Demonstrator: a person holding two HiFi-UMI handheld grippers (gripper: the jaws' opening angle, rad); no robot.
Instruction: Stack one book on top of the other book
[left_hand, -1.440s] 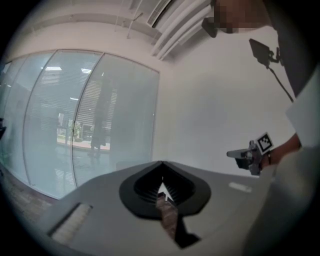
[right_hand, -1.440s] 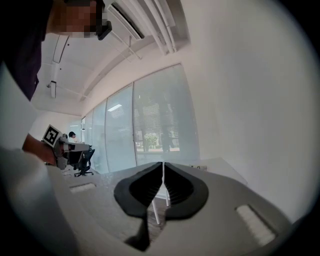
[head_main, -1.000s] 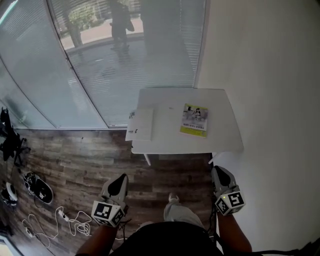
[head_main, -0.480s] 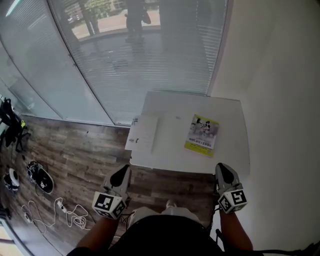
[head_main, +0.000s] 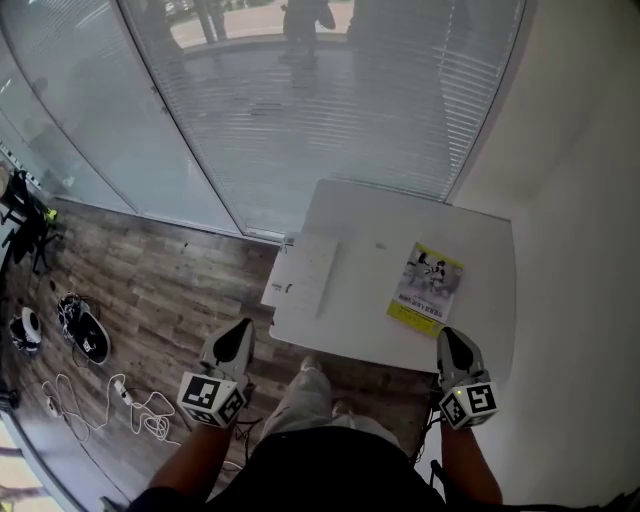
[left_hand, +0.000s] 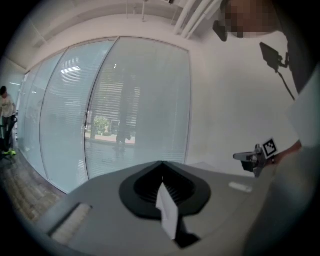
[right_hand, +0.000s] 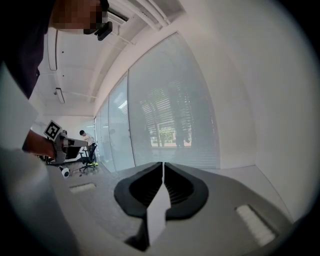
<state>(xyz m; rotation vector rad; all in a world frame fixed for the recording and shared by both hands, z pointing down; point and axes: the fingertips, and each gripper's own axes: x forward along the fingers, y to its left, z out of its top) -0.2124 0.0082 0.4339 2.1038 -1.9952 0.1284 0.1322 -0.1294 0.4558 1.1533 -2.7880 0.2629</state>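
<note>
Approach step, nothing grasped yet. A white book (head_main: 305, 275) and a yellow book (head_main: 428, 288) lie apart on the white counter (head_main: 370, 250). The left hand-held gripper (head_main: 240, 332) and right hand-held gripper (head_main: 450, 338) hover at its near edge, jaws together and empty. The next move likely calls for opening one and reaching for a book.

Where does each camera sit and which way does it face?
Head view: on the head, steeply down at the table, white book and yellow book; torso, left gripper and right gripper show.
Left gripper view: on the left gripper, facing the glass wall; its shut jaws show.
Right gripper view: on the right gripper, facing that wall; its shut jaws show.
Shared: each sees the other gripper.
</note>
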